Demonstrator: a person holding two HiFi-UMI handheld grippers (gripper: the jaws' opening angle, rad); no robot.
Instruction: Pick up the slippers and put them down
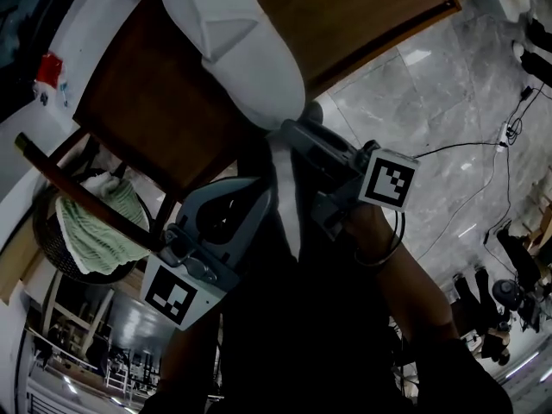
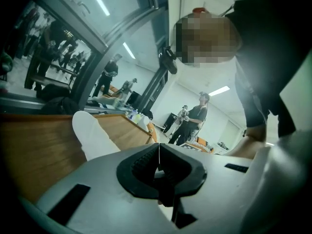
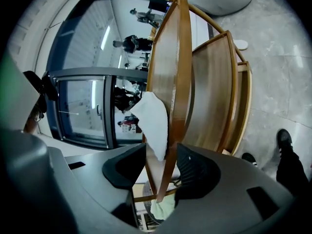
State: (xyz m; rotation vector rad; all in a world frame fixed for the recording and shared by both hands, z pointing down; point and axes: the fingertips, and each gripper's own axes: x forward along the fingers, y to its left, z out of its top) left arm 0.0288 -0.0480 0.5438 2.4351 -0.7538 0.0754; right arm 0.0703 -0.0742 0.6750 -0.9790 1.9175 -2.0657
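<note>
Grey marble floor (image 1: 448,84) took up the right side. A wooden top (image 1: 164,102) filled the far left of the head view. A dark basket (image 1: 43,231) sat near left of it, w/ a green-white cloth (image 1: 99,227) piled inside. One white slipper (image 1: 228,41) lay flat on the wooden top, long axis running far to near, near end at the top's edge. Right gripper (image 3: 161,157): jaws spread wide, slipper's near tip & the wood edge showed btwn them, pads pressing neither. Left gripper (image 2: 158,156): just left of the right one, jaws pressed together, nothing btwn. The slipper lay ahead & left of it, apart.
</note>
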